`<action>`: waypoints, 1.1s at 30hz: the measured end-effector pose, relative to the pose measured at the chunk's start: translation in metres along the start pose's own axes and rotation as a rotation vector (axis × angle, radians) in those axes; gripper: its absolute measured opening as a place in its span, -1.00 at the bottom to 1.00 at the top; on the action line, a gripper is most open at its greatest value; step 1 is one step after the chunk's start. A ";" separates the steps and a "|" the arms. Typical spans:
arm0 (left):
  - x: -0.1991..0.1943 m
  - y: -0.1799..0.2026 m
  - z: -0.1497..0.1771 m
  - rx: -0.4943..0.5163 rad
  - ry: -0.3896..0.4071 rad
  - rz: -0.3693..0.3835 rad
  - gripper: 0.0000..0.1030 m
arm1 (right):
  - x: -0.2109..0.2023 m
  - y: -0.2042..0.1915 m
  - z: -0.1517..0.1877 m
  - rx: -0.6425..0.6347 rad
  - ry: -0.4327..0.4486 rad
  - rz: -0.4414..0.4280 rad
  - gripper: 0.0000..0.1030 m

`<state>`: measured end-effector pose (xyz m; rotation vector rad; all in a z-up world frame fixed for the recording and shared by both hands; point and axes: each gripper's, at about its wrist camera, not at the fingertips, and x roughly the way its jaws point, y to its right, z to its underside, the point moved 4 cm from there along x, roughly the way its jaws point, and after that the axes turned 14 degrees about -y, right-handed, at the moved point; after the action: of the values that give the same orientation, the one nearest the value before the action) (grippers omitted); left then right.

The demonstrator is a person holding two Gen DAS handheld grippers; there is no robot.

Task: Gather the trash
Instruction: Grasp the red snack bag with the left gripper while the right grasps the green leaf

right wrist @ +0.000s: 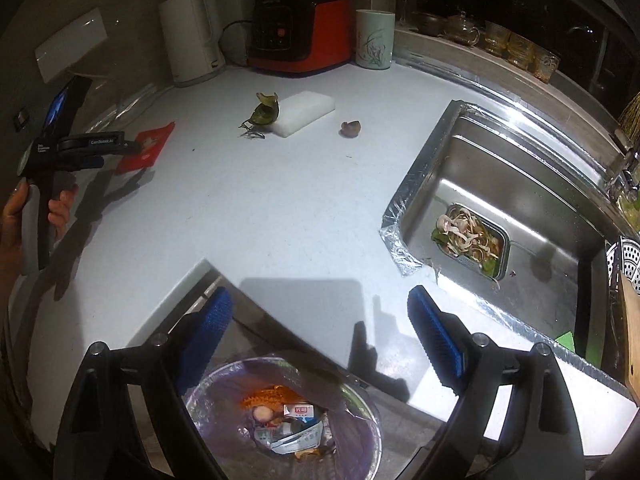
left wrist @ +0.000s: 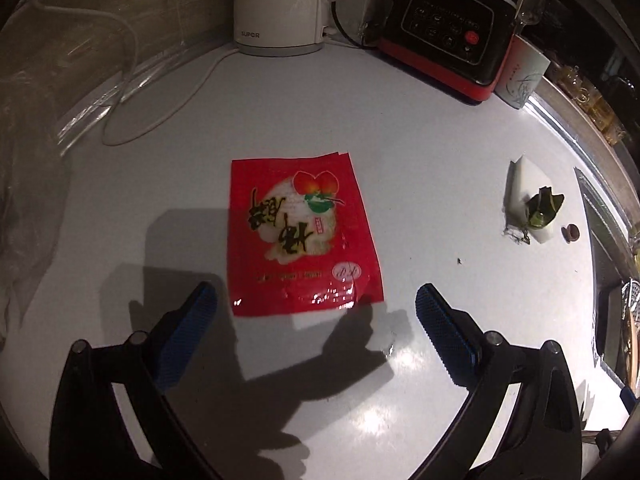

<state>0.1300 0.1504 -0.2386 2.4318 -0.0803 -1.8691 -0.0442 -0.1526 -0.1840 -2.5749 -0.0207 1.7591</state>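
On the white counter (left wrist: 420, 128), red wrapper (left wrist: 298, 232) flat, kettle (left wrist: 280, 4) behind, perhaps a leaf (left wrist: 542, 210) aside, both jaws wide, empty.

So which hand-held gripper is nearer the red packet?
Left. The left hand-held gripper hangs open just over the red packet; the right hand-held gripper is across the counter, above the trash bin.

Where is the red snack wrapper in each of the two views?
Left wrist view: the red wrapper lies flat on the counter in the middle, just ahead of the open left gripper.
Right wrist view: it is small at the left, partly hidden by the left gripper.
Shared landmark: the white kettle at the back.
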 end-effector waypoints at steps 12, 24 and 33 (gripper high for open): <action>0.029 0.000 -0.030 -0.036 -0.043 0.003 0.85 | 0.017 -0.009 -0.041 -0.020 -0.021 0.014 0.72; 0.023 0.006 -0.028 0.004 -0.025 0.004 -0.75 | 0.032 -0.025 -0.100 -0.118 0.005 -0.029 0.72; 0.023 0.013 -0.028 0.011 -0.006 0.008 -0.95 | 0.043 -0.017 -0.136 -0.096 0.032 -0.068 0.72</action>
<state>0.1632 0.1367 -0.2521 2.4290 -0.1008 -1.8781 0.0976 -0.1360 -0.1741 -2.6333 -0.1948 1.7346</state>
